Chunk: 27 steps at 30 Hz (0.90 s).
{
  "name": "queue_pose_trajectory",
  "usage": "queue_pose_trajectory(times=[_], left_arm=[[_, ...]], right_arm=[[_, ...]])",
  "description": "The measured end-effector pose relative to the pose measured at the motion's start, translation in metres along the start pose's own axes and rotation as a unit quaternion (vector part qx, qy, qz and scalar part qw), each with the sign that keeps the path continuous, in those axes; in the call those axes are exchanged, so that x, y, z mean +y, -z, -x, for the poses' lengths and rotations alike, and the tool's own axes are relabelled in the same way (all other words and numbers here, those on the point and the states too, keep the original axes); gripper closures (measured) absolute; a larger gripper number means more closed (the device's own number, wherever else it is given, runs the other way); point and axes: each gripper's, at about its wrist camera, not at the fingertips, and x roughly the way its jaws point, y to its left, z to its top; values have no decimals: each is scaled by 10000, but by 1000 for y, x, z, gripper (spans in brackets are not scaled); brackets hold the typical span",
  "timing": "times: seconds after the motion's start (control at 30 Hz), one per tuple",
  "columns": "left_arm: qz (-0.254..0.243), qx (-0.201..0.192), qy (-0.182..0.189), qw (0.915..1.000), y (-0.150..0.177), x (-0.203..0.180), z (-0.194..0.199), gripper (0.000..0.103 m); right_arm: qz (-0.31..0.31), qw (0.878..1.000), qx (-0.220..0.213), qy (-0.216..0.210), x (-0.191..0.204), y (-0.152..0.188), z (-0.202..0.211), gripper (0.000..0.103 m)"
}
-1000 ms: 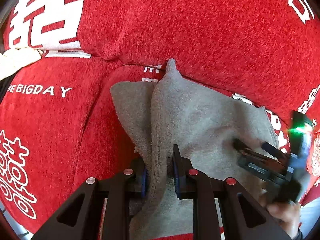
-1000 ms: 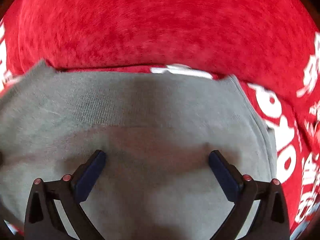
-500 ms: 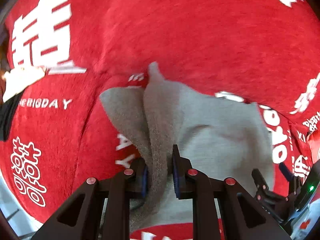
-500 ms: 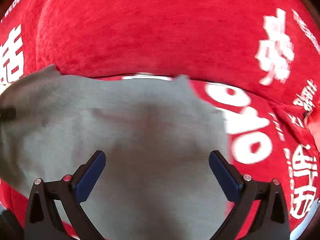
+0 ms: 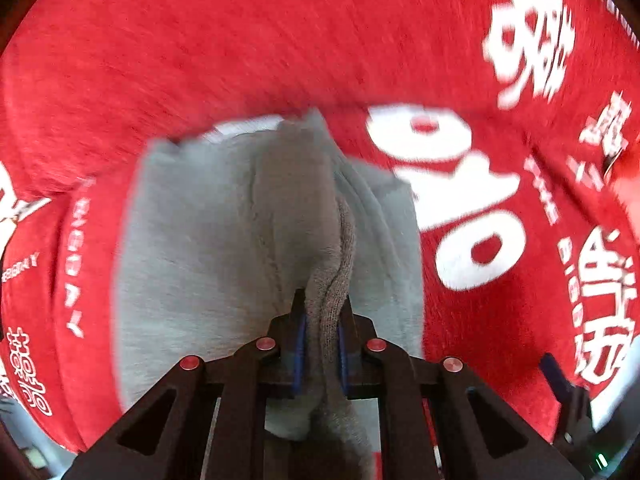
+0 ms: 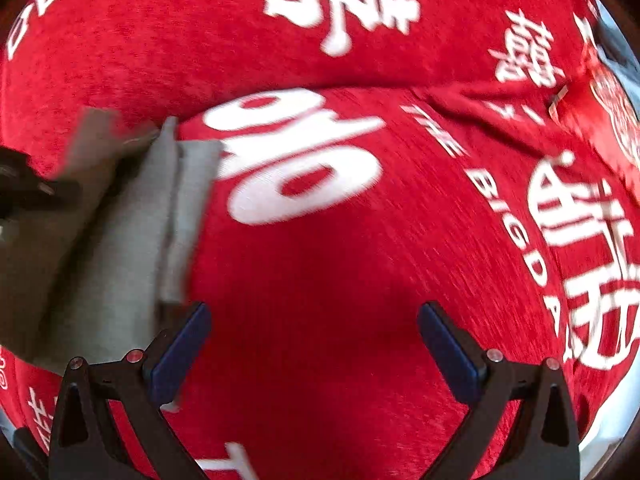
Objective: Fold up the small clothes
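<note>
left gripper (image 5: 320,344): clenched on a bunched edge of the grey cloth (image 5: 208,248), carried rightward since earlier.
right gripper (image 6: 312,344): spread wide, now off the cloth, over bare red cover (image 6: 340,260).
cloth: on the cover, probably folded double; blurred.

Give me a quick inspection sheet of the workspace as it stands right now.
Surface: red cover with white lettering, over cushions.
Job's things: one grey cloth, partly doubled over, a raised fold pinched.
Clutter: nothing seen.
Grippers: left gripper shut on the cloth's fold; right gripper open, over bare cover, right of the cloth.
Cables: nothing seen.
Surroundings: pale floor at the frame edge; the rest is blurred.
</note>
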Motion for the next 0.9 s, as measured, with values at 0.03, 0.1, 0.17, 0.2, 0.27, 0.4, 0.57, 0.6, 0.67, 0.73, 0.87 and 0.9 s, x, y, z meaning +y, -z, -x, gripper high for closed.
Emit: queue_pose_trajectory(times=[0.03,0.1,0.17,0.2,0.27,0.4,0.57,0.6,0.67,0.73,0.87,0.9], left_arm=[[-13,12,-49,10000,2,-7,-9,89],[-197,-231,-160,9994,6,-18,-12,89],[-422,-310,-153,9985,9,-25,-8,85],[-486,-270,-96,9984,10,-25,-5,72],[-548,-154,286,9980,10,-22,4,45],[-439,-448,933,9937,16,0,50,35],[-239,-1013,1126,9882,37,62,90,35],[-170,-1070,951,9896,39,72,87,35],[5,-986,612,9932,45,96,73,35],[176,-817,599,9947,51,111,59,35],[496,-762,896,9918,69,120,44,35],[453,-802,861,9920,71,114,42,35]], right_arm=[[-23,10000,8,-4,-3,3,0,0],[-22,10000,8,-8,-6,5,-2,0],[1,10000,14,-35,-8,7,-3,0],[16,10000,7,-74,-7,8,-2,0],[47,9999,-42,-146,-6,8,3,0],[154,9989,-184,-392,-1,3,18,0],[137,9917,-329,-1235,4,-9,42,0],[115,9891,-328,-1430,6,-14,43,0],[73,9816,-314,-1884,15,-27,43,1],[123,9735,-191,-2274,29,-44,36,6],[344,9550,380,-2922,64,-78,7,29],[387,9557,517,-2870,72,-84,-2,29]])
